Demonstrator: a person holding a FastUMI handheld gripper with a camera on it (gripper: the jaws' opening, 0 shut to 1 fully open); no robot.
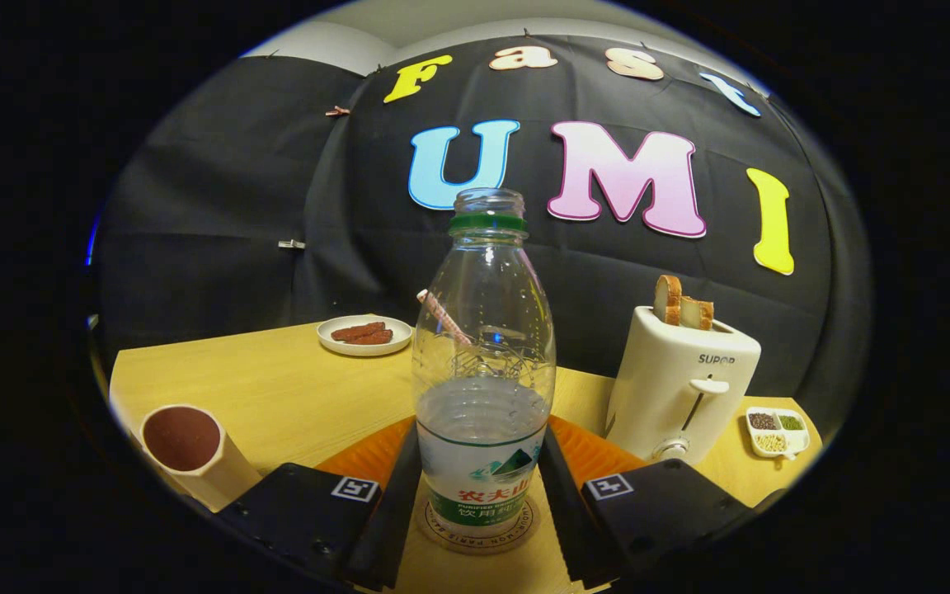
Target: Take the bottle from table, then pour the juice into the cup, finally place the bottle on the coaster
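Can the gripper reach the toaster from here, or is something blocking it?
Probably not yet. The gripper has the bottle between its fingers, standing on the coaster. The toaster sits beyond the fingers, off to one side, so the gripper must back off first.

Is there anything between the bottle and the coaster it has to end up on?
Nothing visible. The bottle already stands upright on the round coaster, with the gripper jaws pressed on either side of its lower body.
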